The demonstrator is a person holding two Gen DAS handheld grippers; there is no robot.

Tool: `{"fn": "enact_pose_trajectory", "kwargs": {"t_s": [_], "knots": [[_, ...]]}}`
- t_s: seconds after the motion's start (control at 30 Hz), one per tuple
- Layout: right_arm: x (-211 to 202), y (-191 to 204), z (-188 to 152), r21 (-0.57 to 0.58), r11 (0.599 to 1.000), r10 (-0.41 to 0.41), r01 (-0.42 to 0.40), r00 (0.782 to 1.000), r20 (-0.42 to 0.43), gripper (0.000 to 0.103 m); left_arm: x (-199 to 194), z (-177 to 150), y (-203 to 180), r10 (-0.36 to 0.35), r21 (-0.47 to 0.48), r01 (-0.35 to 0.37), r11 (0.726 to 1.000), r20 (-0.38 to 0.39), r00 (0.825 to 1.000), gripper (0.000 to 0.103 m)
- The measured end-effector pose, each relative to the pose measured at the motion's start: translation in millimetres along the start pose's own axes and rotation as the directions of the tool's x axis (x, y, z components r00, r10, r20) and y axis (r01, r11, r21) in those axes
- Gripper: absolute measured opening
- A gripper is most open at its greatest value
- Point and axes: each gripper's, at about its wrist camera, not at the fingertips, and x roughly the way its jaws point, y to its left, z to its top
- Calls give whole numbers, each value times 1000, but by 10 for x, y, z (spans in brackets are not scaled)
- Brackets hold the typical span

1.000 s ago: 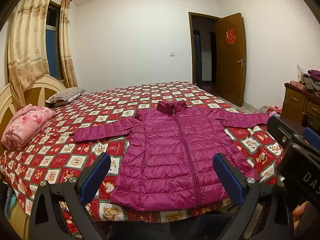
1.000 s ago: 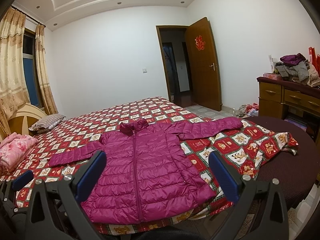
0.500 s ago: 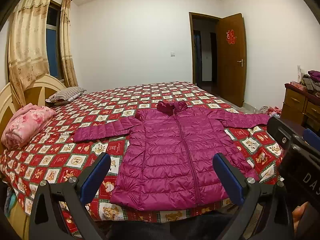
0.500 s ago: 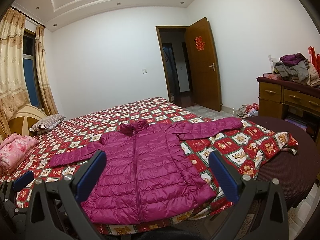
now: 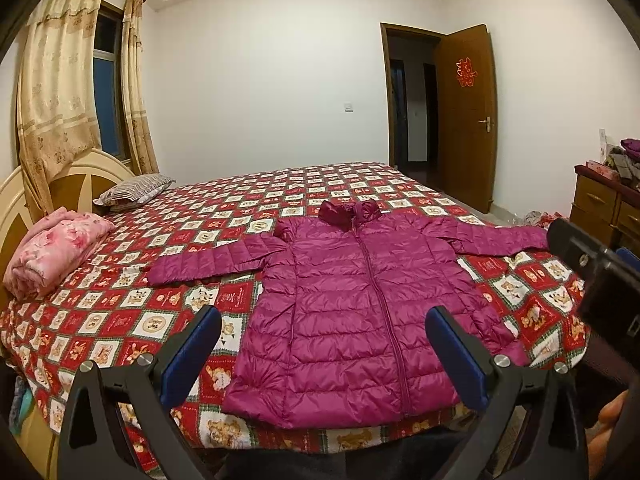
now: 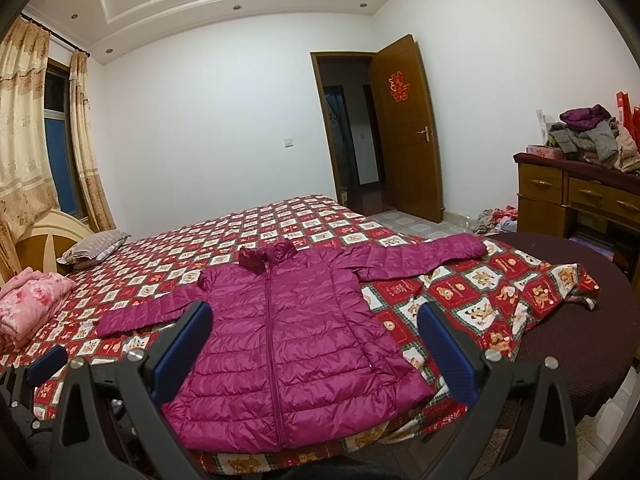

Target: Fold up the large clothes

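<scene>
A magenta quilted puffer jacket [image 5: 360, 304] [image 6: 288, 336] lies flat and zipped on the bed, front up, both sleeves spread sideways, hem at the near edge. My left gripper [image 5: 322, 320] hovers open above the hem with nothing between its blue pads. My right gripper [image 6: 314, 316] is likewise open and held off the jacket, over its lower half. The right gripper's body also shows at the right edge of the left wrist view. The left sleeve [image 5: 208, 262] points toward the headboard, and the right sleeve [image 6: 424, 256] reaches toward the foot of the bed.
The bed carries a red and white patterned cover [image 5: 120, 320]. A folded pink blanket [image 5: 56, 250] and a striped pillow [image 5: 132, 192] lie by the headboard. A wooden dresser [image 6: 580, 196] piled with clothes stands at right, and a door [image 6: 408, 128] stands open behind.
</scene>
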Motion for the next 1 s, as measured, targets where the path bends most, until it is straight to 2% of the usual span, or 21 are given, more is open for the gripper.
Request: {"fn": "enact_pose_trajectory", "kwargs": {"t_s": [0.17,0.33,0.37,0.43,0.57,0.73,0.9,1.0], "knots": [[183,-31,72,12,1000,-8,8,1000,18,103,320,99,62,10,-12,-11,1000,-17,1000,102],[490,-177,93,28,998,-51,51,999,9,103,732,118,128,-42,-20,41,999,-58,997,102],[590,-222,79,28,998,-59,59,998,-11,103,826,116,155,-51,-26,50,998,-72,996,102],[867,-364,18,45,997,-61,66,993,-105,103,1055,114,225,-60,-37,57,998,-102,993,102],[1299,-766,-135,136,985,-70,107,965,-254,103,1526,145,390,-57,-55,49,997,-151,987,102],[1609,-1540,-89,273,934,-147,232,943,-297,103,2025,219,614,-55,-79,42,996,-168,984,102],[2035,-2311,200,375,870,-198,322,922,-331,101,2467,326,799,-36,-135,18,991,-133,990,102],[2363,-2684,334,410,824,-250,390,901,-354,98,2809,358,829,-6,-147,-17,989,-153,988,102]]}}
